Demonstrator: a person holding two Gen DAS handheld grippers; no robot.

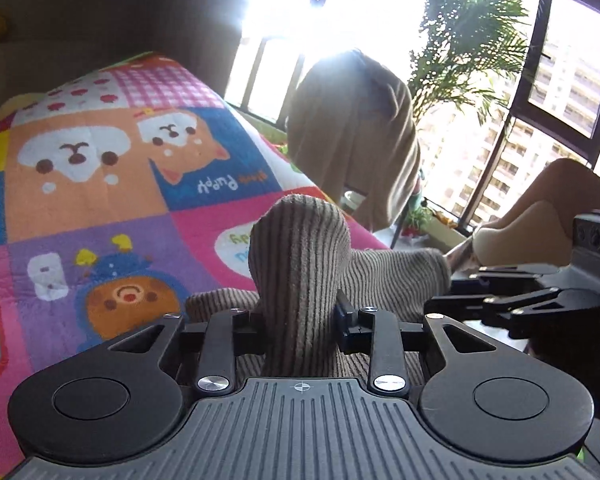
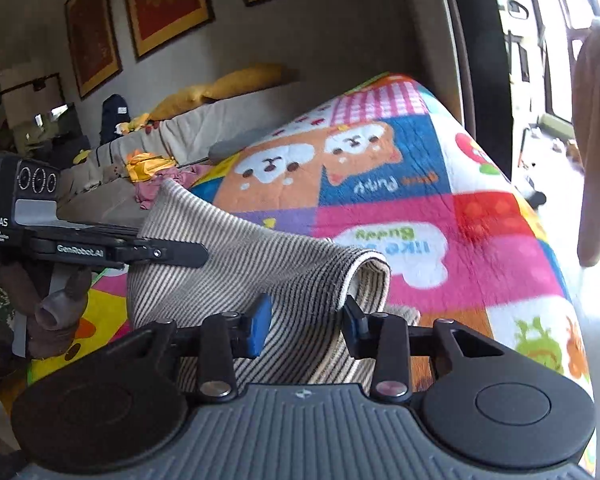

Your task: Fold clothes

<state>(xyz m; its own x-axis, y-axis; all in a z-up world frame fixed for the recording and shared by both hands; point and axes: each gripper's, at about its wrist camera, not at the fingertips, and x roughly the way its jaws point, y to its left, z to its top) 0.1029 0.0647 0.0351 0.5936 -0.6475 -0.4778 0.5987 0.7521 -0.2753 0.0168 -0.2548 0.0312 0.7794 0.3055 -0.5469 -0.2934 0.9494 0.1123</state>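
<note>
A beige garment with fine brown stripes [image 1: 300, 248] hangs stretched between my two grippers, just above a bright cartoon-print blanket [image 1: 100, 200]. My left gripper [image 1: 300, 320] is shut on a bunched fold that rises between its fingers. From there the cloth runs right to my right gripper [image 1: 448, 290], seen side-on. In the right wrist view the striped garment [image 2: 260, 256] passes between the blue pads [image 2: 260, 322] of my right gripper [image 2: 306, 326], which is shut on it near a folded hem. My left gripper [image 2: 196, 255] grips the far left edge.
The cartoon blanket [image 2: 480, 220] covers a bed-like surface. A plain beige cloth [image 1: 352, 132] hangs near the window by a palm plant [image 1: 472, 40]. A pile of clothes [image 2: 156, 176] and a sofa with yellow cushions [image 2: 228, 84] lie behind. A gloved hand [image 2: 56, 308] holds the left gripper.
</note>
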